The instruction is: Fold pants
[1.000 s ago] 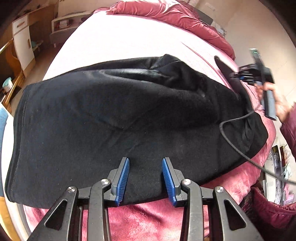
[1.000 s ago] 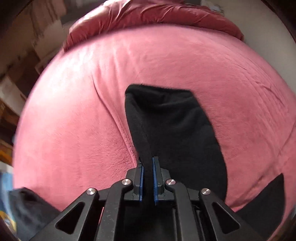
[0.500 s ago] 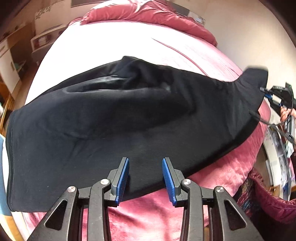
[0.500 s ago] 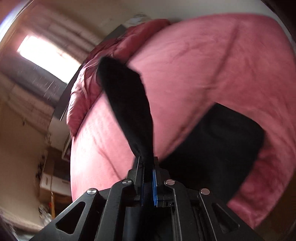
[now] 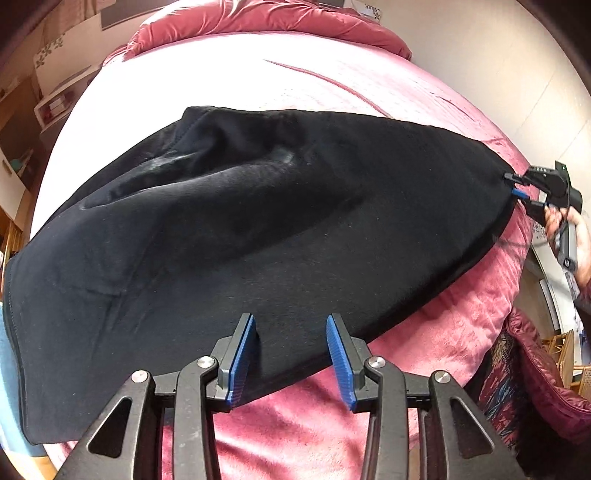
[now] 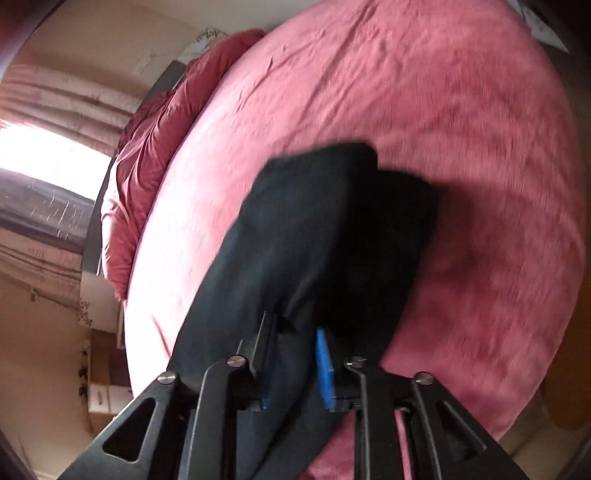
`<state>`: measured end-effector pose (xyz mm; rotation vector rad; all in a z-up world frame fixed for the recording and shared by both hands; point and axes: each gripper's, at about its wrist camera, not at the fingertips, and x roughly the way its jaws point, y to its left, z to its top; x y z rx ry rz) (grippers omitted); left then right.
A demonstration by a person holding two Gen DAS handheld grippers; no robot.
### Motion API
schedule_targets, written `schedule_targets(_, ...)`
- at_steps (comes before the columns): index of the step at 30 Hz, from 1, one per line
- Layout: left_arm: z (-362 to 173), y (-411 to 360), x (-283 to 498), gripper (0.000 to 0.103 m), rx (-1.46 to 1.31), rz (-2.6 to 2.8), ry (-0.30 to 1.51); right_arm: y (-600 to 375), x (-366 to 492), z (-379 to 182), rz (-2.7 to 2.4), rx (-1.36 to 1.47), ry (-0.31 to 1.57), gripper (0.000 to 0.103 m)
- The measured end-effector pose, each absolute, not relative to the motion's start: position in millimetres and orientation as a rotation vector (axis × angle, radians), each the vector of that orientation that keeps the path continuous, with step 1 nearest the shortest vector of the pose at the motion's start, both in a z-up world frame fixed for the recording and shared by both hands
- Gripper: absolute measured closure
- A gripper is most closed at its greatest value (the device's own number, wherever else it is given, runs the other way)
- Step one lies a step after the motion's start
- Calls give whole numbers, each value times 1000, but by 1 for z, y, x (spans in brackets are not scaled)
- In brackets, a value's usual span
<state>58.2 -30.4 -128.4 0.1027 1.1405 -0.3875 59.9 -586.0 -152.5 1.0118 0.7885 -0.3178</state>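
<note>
— Pants [image 5: 280, 236], black ones, lie across the pink bed cover [image 5: 424, 354], yes? Where exactly?

— They lie spread over the near part of the bed, from the left edge until the right edge. The wide end is on the left side and the narrow end goes to the right. On the upper part the cloth makes some soft folds.

— And the left gripper [image 5: 291, 354]?

— It hangs over the near edge of the pants, pointing down at them. Its jaws are partly apart and they are opening a little more. The blue pads [image 5: 242, 360] stand to both sides of the black cloth, but they do not press on it; I see nothing held.

— The right gripper [image 6: 291, 363]?

— It is at the narrow end, at the right edge of the bed; a hand [image 5: 576, 240] holds its handle. Its jaws are opening now. The black cloth is between the two pads, but the picture is blurred there. I see a small gap beside one blue pad, so it seems the pads do not squeeze the cloth.

— What is behind?

— A red duvet [image 5: 266, 16] is bunched at the far end of the bed.
</note>
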Motion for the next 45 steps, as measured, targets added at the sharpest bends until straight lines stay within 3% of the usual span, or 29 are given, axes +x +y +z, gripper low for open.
schedule_targets(3,-129,-43,60,57,115,-419,1114,-599,71,-146,-338,1012,802,79)
schedule_targets(6,-131,-51,59,55,160,-451,1103,-600,75,-133,-345,957,821,95)
schedule_targets(12,-137,-60,58,55,175,-462,1107,-599,50,-101,-344,882,772,96)
schedule_targets(18,-132,-47,49,55,176,-453,1100,-607,59,-133,-437,842,930,96)
schedule_targets(20,-128,-33,44,55,164,-430,1095,-604,60,-133,-442,828,940,94)
schedule_targets(22,-126,-21,39,55,160,-409,1072,-599,57,-124,-429,827,929,81)
schedule_targets(26,-128,-7,32,55,163,-380,1075,-573,43,-106,-305,840,904,73)
schedule_targets(30,-132,-4,30,54,144,-383,1063,-516,35,-107,-45,879,963,58)
schedule_targets(38,-141,-18,35,54,167,-404,1051,-442,36,-156,43,972,1121,57)
schedule_targets(40,-142,-17,37,58,159,-412,1047,-441,34,-154,21,970,1096,75)
schedule_targets(43,-146,-14,42,74,154,-419,1042,-443,32,-155,-11,956,1091,94)
schedule_targets(45,-145,-12,44,87,143,-424,1038,-446,31,-153,-23,931,1082,96)
